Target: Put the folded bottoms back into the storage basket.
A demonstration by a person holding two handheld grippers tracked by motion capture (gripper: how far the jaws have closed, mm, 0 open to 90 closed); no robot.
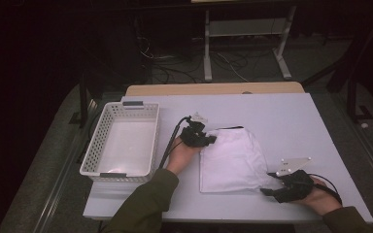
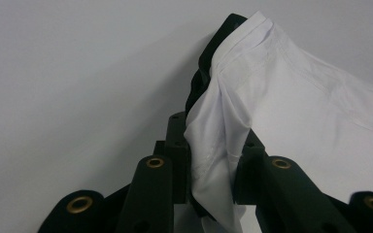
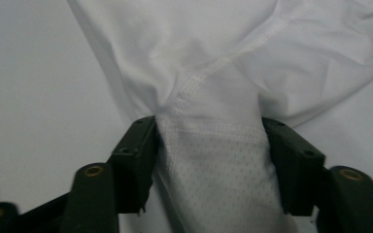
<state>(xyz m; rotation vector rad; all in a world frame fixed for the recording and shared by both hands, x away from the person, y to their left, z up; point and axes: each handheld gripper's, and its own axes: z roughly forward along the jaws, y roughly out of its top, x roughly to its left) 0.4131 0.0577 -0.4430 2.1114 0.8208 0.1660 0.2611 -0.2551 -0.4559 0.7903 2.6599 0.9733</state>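
Nearest the person, bottom of the high view: 2 forearms in olive sleeves, 1 pair of tongs per hand. Right tongs [image 1: 268,191] sit at the near right corner of the white garment [image 1: 230,158], low on the tabletop [image 1: 291,121], grey three-cornered plate on top, cable looping back by the wrist. In the right gripper view the right tongs [image 3: 209,160] have a bunch of mesh-textured fabric between the 2 black jaws; both jaw faces touch the cloth at its sides, cloth gathered and puckered above them, so they're pinching the garment [image 3: 233,58] hem, not fully pressed together.

A bit further in: left tongs [image 1: 209,140] at the garment's far left corner, hand coming up from the left sleeve, cable trailing toward the basket side. Left gripper view: left tongs [image 2: 213,160] pressed tight on a thin fold of the garment [image 2: 296,107], cloth squeezed into a narrow strip between the jaws, rest of it draping off to the right over the tabletop [image 2: 77,73].

Garment: 1 pc, white, folded roughly rectangular, lying flat mid-tabletop between the 2 hands, dark edge at its far side.

Left of it, well apart from the cloth: 1 white perforated basket [image 1: 108,119], long side running away from the person.

Beyond the tabletop edge: floor w/ loose cables [image 1: 223,63] and 1 white metal frame [image 1: 245,43], dim.
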